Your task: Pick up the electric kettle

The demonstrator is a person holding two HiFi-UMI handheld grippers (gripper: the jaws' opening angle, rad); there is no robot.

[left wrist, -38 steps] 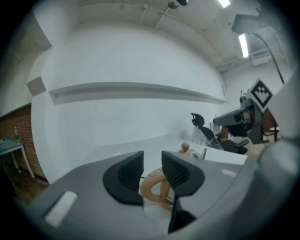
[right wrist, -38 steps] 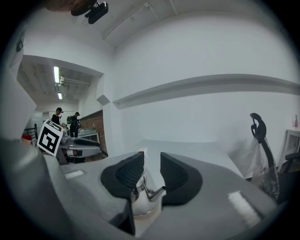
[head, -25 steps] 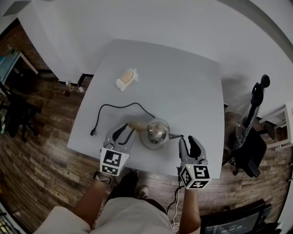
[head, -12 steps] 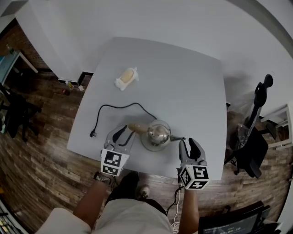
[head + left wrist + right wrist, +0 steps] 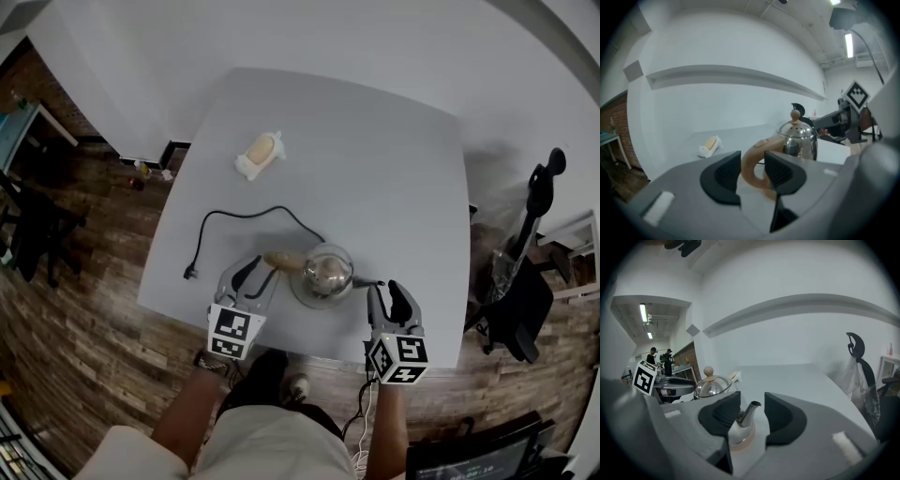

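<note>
Kettle (image 5: 323,272): handle (image 5: 751,168) between left tongs (image 5: 260,272), spout (image 5: 749,412) between right tongs (image 5: 386,292), opening.

kettle (image 5: 323,274): rounded shiny steel body, upright, between the left claw (image 5: 255,277) and the right claw (image 5: 387,298)
handle (image 5: 753,165): tan loop, standing between the left claw's parted jaws, which have just been opening
spout (image 5: 749,413): thin, angled upward, in the gap of the right claw's jaws, also just opening, touching neither
lid: domed, with a tan ball knob (image 5: 795,114) on top

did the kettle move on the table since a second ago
No. The kettle sits at the same spot beside the cord, just as near the front edge of the table.
</note>
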